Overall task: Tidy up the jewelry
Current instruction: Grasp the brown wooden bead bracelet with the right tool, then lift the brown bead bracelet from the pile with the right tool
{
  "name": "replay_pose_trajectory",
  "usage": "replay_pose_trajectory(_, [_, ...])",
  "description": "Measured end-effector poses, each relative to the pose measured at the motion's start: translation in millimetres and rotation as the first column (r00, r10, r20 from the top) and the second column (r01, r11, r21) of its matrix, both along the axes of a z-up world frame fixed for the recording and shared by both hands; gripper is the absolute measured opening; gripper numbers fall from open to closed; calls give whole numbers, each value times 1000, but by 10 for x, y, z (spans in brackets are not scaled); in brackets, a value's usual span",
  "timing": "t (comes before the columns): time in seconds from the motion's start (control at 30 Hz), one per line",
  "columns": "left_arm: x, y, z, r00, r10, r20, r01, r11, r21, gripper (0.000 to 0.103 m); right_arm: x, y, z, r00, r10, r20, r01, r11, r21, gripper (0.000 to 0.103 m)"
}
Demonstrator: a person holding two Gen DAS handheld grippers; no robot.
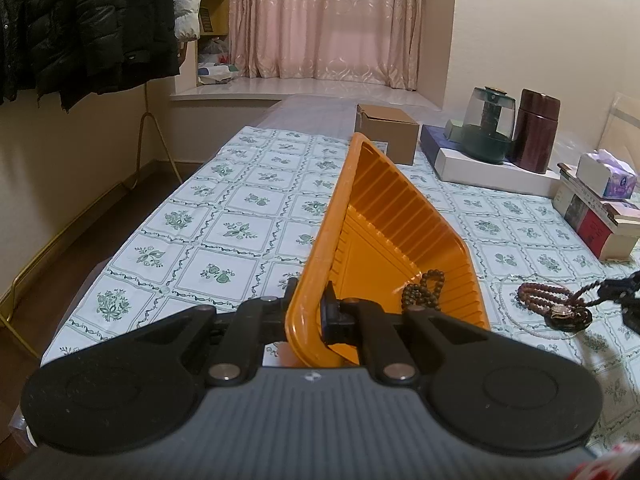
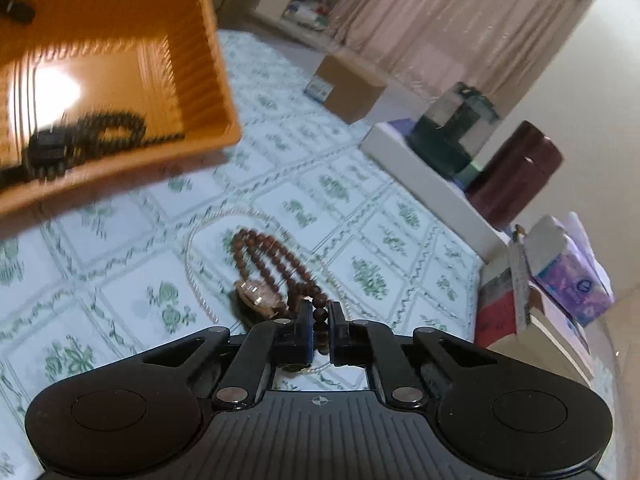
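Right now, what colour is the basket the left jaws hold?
Orange basket, ribbed walls; clearest in the left wrist view.

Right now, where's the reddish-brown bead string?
The reddish-brown bead string lies on the tablecloth right of the orange tray, beside a watch; the right gripper pinches its near end.

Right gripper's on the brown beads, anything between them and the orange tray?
Nothing visible. The right gripper is shut on the brown bead string; only bare tablecloth lies between it and the orange tray, which the left gripper holds tilted. A watch and a pearl strand lie beside the beads, not across the path.
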State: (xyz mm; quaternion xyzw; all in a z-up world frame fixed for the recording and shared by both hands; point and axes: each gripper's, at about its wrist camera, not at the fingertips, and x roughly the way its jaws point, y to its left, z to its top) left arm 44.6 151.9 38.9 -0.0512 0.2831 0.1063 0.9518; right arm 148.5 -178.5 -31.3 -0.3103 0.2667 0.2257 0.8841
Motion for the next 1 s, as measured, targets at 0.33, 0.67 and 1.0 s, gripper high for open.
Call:
replay_pose_trajectory(0.33, [-14, -17, 13, 1000, -4, 3, 4, 1000, 2, 8, -105, -77, 522, 1000, -17, 25, 13, 991, 134, 7])
replay_pose_trajectory(0.67, [-31, 2, 21, 1000, -8, 6, 9, 1000, -6, 8, -65, -3, 737, 999, -2, -48, 16, 954, 298, 7])
replay_pose_trajectory(1.0, [-24, 11, 16, 1000, -7, 5, 7, 1000, -8, 8, -9, 48, 128, 969, -67, -240, 120, 970, 211, 7])
